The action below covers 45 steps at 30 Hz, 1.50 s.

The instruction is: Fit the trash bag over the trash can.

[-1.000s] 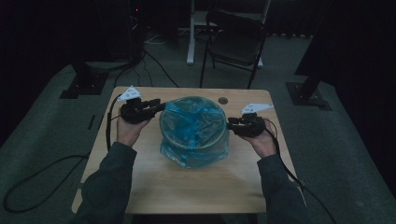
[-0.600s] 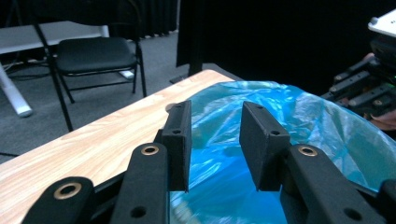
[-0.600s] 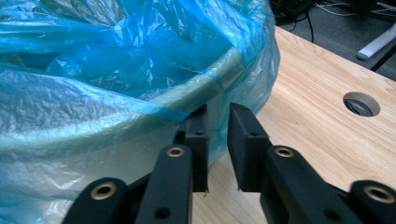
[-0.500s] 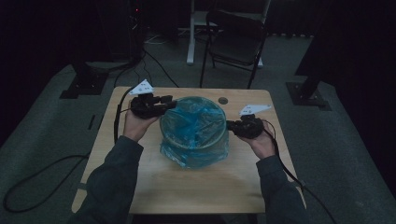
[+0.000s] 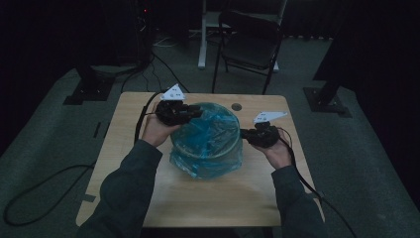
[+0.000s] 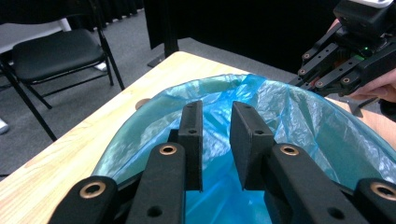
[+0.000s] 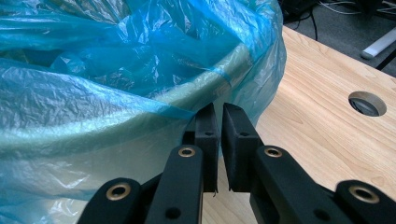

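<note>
a round bin stands upright near the middle of the wooden table, toward its far half. a thin, crinkled blue plastic bag lines it, folded over the rim all round and hanging loose down the outside, bunched at the near side. the bag is see-through, and the pale rim shows beneath it.

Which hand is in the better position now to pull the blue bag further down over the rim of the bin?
Probably the right. The right hand-held gripper is nearly closed at the blue bag just below the bin's rim. The left hand-held gripper, jaws apart, hangs above the bag's opening with nothing between them.
</note>
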{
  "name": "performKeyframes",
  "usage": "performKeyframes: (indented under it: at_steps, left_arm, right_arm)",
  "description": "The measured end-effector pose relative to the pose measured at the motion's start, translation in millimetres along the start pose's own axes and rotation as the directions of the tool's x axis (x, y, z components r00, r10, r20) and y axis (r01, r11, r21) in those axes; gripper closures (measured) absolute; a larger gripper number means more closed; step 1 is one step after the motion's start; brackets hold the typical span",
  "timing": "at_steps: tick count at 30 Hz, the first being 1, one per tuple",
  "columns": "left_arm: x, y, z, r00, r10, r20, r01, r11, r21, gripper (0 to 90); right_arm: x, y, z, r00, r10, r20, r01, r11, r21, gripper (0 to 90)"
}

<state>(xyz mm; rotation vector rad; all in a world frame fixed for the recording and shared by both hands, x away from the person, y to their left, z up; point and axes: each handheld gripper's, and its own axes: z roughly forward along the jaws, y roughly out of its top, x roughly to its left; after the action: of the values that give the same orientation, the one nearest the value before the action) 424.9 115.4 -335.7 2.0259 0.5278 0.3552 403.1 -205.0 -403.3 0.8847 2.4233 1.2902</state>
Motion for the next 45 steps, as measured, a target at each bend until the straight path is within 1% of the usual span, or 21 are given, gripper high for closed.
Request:
performKeyframes:
  at_steps: [6,7,8,10,12,13,18,19,20,21,22,27,29,32,33,34,38,39,40,44,45]
  left_arm:
    - [-4.1,6.1,11.0,0.9995,0.029,0.012,-0.029,0.9986,0.044,75.2]
    - [-7.4,8.4,18.4,0.9984,0.050,0.028,-0.052,0.9953,0.082,75.2]
    - [-7.4,8.4,18.4,0.9984,0.050,0.028,-0.052,0.9953,0.082,75.1]
    - [-13.2,10.3,27.7,0.9955,0.088,0.034,-0.092,0.9865,0.135,75.1]
    - [-14.4,10.8,30.1,0.9947,0.096,0.036,-0.101,0.9837,0.149,74.4]
    - [-17.2,12.2,37.2,0.9925,0.118,0.033,-0.122,0.9758,0.182,74.4]
    - [-19.7,14.5,46.1,0.9901,0.139,0.020,-0.139,0.9629,0.231,73.8]
    - [-19.2,15.0,48.5,0.9897,0.142,0.019,-0.142,0.9559,0.257,73.8]
    - [-19.2,15.0,48.5,0.9897,0.142,0.019,-0.142,0.9559,0.257,72.6]
    - [-18.5,15.4,52.0,0.9882,0.153,0.005,-0.148,0.9468,0.286,72.6]
    - [-18.3,15.7,52.9,0.9875,0.157,0.000,-0.150,0.9439,0.294,71.8]
    - [-22.5,21.9,55.5,0.9835,0.181,-0.005,-0.172,0.9431,0.285,71.0]
    - [-25.5,24.0,59.1,0.9809,0.194,0.009,-0.188,0.9378,0.292,69.6]
    - [-28.5,23.6,68.8,0.9775,0.210,0.018,-0.204,0.9201,0.334,68.3]
    - [-28.5,23.6,68.8,0.9775,0.210,0.018,-0.204,0.9201,0.334,67.8]
    - [-28.9,21.1,76.8,0.9764,0.215,0.021,-0.207,0.9025,0.378,67.8]
    - [-30.1,15.9,89.5,0.9738,0.225,0.032,-0.215,0.8684,0.447,64.2]
    - [-30.1,15.9,89.5,0.9738,0.225,0.032,-0.215,0.8684,0.447,63.8]
    - [-30.8,15.3,91.7,0.9727,0.230,0.032,-0.218,0.8602,0.461,63.8]
    - [-31.1,14.6,94.7,0.9692,0.244,0.030,-0.227,0.8406,0.492,62.4]
    - [-31.1,14.6,94.7,0.9692,0.244,0.030,-0.227,0.8406,0.492,62.1]
  right_arm:
    - [-0.7,-1.5,0.2,1.0000,0.005,-0.003,-0.005,1.000,-0.002,85.4]
    - [-1.1,-2.0,0.2,1.0000,0.006,-0.004,-0.006,1.000,-0.001,85.4]
    - [-1.1,-2.0,0.2,1.0000,0.006,-0.004,-0.006,1.000,-0.001,85.4]
    - [-2.2,-4.1,0.3,0.9999,0.012,-0.004,-0.012,1.000,-0.002,85.4]
    - [-2.2,-4.3,0.1,0.9999,0.011,-0.004,-0.011,1.000,-0.001,85.4]
    - [-2.2,-4.4,0.1,0.9999,0.011,-0.004,-0.011,1.000,-0.002,85.5]
    - [-1.8,-4.3,-0.7,0.9999,0.010,-0.005,-0.010,1.000,-0.004,86.4]
    - [-1.9,-4.4,-0.8,0.9999,0.010,-0.005,-0.010,1.000,-0.004,86.7]
    - [-1.9,-4.4,-0.8,0.9999,0.010,-0.005,-0.010,1.000,-0.004,86.7]
    - [-2.1,-4.3,-0.6,0.9999,0.011,-0.005,-0.011,1.000,-0.003,86.9]
    - [-1.7,-4.0,-0.2,0.9999,0.009,-0.006,-0.009,1.000,-0.002,87.0]
    - [-1.5,-3.7,0.4,0.9999,0.008,-0.008,-0.008,1.000,-0.001,87.0]
    - [-1.4,-3.5,0.8,0.9999,0.009,-0.009,-0.009,1.000,-0.001,87.1]
    - [-1.0,-3.3,1.0,0.9999,0.007,-0.010,-0.007,1.000,-0.001,87.2]
    - [-1.0,-3.3,1.0,0.9999,0.007,-0.010,-0.007,1.000,-0.001,87.2]
    - [-0.9,-3.3,1.0,0.9999,0.007,-0.010,-0.007,1.000,-0.001,87.2]
    - [-1.2,-3.1,-0.7,0.9999,0.007,-0.010,-0.007,1.000,-0.002,87.9]
    - [-1.2,-3.1,-0.7,0.9999,0.007,-0.010,-0.007,1.000,-0.002,87.9]
    - [-1.5,-3.0,-1.1,0.9999,0.007,-0.009,-0.007,1.000,-0.002,88.3]
    - [-1.7,-3.1,-1.6,0.9999,0.005,-0.010,-0.005,1.000,-0.001,89.5]
    - [-1.7,-3.1,-1.6,0.9999,0.005,-0.010,-0.005,1.000,-0.001,89.5]
